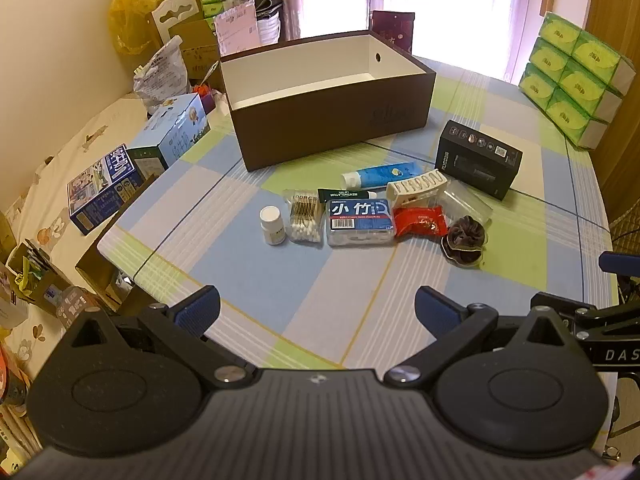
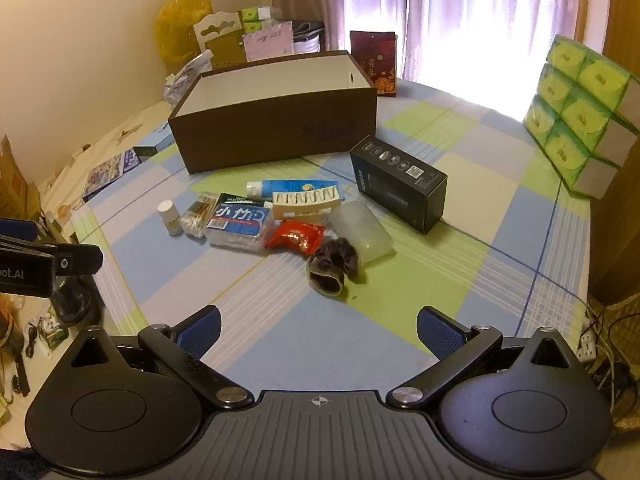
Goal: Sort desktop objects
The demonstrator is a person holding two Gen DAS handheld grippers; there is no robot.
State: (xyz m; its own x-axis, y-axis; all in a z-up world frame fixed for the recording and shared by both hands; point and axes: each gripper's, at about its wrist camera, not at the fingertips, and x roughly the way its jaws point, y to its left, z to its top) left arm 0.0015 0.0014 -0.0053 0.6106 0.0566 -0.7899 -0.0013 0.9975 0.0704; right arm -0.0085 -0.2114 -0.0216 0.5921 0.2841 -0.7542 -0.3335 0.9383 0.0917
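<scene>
Brown cardboard walls frame the open box (image 1: pixel 332 136) at the far side of your checked tablecloth (image 1: pixel 256 276), its long axis running left to right; its floor is hidden behind the near wall. In front of it lies a loose row of small things: a white pill bottle (image 1: pixel 272 226) standing upright, a bag of cotton swabs (image 1: pixel 305 216), a blue floss-pick case (image 1: pixel 360 222), a red packet (image 1: pixel 420 222), a dark scrunchie (image 1: pixel 464 240). The blue tube (image 1: pixel 380 174) lies behind them, cap pointing left. The black carton (image 2: pixel 400 184) lies at an angle, to the right of the row. Your left gripper (image 1: pixel 318 308) and right gripper (image 2: pixel 318 322) both hover above the near cloth, jaws spread wide, holding nothing. The printing on the box front is too dim to read.
</scene>
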